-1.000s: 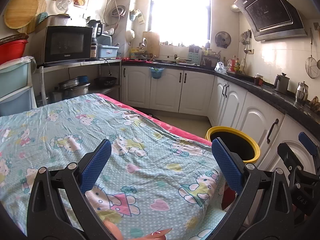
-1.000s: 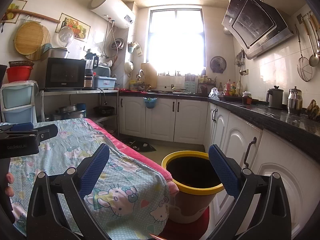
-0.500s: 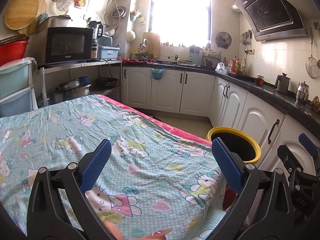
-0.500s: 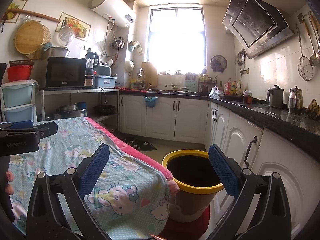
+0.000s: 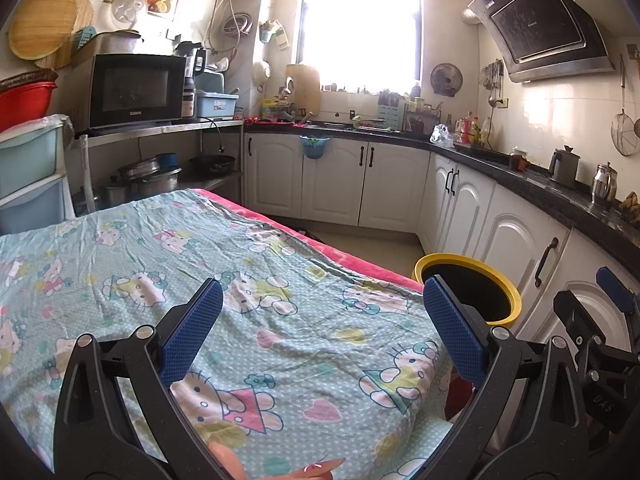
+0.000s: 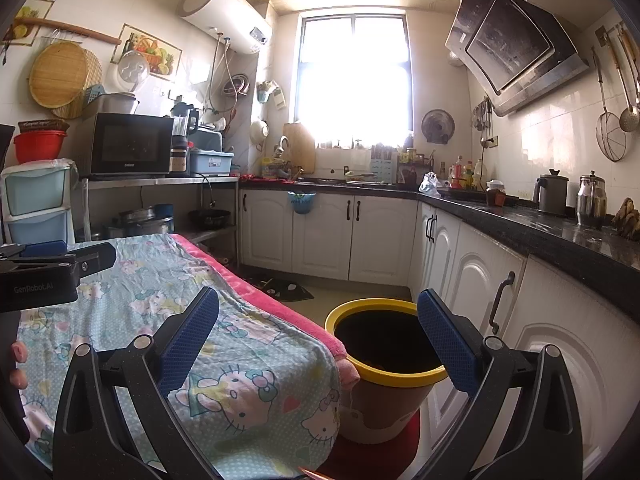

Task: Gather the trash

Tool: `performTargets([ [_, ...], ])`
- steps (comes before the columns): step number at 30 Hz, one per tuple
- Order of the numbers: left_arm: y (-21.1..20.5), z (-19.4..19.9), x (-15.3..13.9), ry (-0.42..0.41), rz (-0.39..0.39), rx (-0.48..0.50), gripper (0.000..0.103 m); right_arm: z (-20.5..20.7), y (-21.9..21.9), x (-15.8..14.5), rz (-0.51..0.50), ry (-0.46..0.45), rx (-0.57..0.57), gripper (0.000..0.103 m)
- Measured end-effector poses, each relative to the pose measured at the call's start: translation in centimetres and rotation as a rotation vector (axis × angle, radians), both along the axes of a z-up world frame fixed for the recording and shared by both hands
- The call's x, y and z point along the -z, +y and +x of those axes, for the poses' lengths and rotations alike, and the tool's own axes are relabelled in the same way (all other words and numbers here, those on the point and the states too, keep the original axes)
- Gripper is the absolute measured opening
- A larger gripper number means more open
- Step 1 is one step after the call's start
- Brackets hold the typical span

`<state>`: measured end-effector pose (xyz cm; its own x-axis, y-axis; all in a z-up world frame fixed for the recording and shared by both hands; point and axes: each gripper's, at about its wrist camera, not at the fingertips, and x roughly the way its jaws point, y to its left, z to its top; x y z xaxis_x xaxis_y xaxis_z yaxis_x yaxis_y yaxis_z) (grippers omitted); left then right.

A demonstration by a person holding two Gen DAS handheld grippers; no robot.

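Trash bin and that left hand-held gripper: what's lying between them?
Only patterned tablecloth and its pink edge, in the left wrist view, separate the open gripper from the bin.

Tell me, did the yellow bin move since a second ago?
No. In the right claw's view the yellow bin sits at the same spot beside the white cupboard and the table's pink edge.

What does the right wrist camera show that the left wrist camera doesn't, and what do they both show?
Only the right wrist view shows the whole water heater, the ceiling and the trash bin's outer wall down to the floor. Only the left wrist view shows the wide top of the tablecloth, with no trash on it. Both show the bin's yellow rim, the microwave, the window, and their own gripper open and empty: left gripper, right gripper.
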<state>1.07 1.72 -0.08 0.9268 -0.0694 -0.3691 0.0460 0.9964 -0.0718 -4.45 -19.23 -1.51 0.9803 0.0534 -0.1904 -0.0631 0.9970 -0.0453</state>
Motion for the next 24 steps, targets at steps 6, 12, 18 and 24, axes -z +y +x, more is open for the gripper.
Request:
performTargets([
  [6, 0.1, 0.1, -0.1, 0.001, 0.000, -0.001, 0.092, 0.1, -0.3, 0.2, 0.000, -0.001, -0.002, 0.097],
  [12, 0.0, 0.0, -0.1, -0.003, -0.001, 0.002, 0.092, 0.1, -0.2, 0.2, 0.000, 0.003, -0.003, 0.097],
  [18, 0.0, 0.5, 0.5, 0.045, -0.021, 0.009, 0.092, 0.1, -0.1, 0.2, 0.002, 0.002, -0.009, 0.097],
  [24, 1.6, 1.5, 1.2, 0.123, -0.078, -0.042, 0.092, 0.2, 0.3, -0.4, -0.001, -0.008, -0.028, 0.097],
])
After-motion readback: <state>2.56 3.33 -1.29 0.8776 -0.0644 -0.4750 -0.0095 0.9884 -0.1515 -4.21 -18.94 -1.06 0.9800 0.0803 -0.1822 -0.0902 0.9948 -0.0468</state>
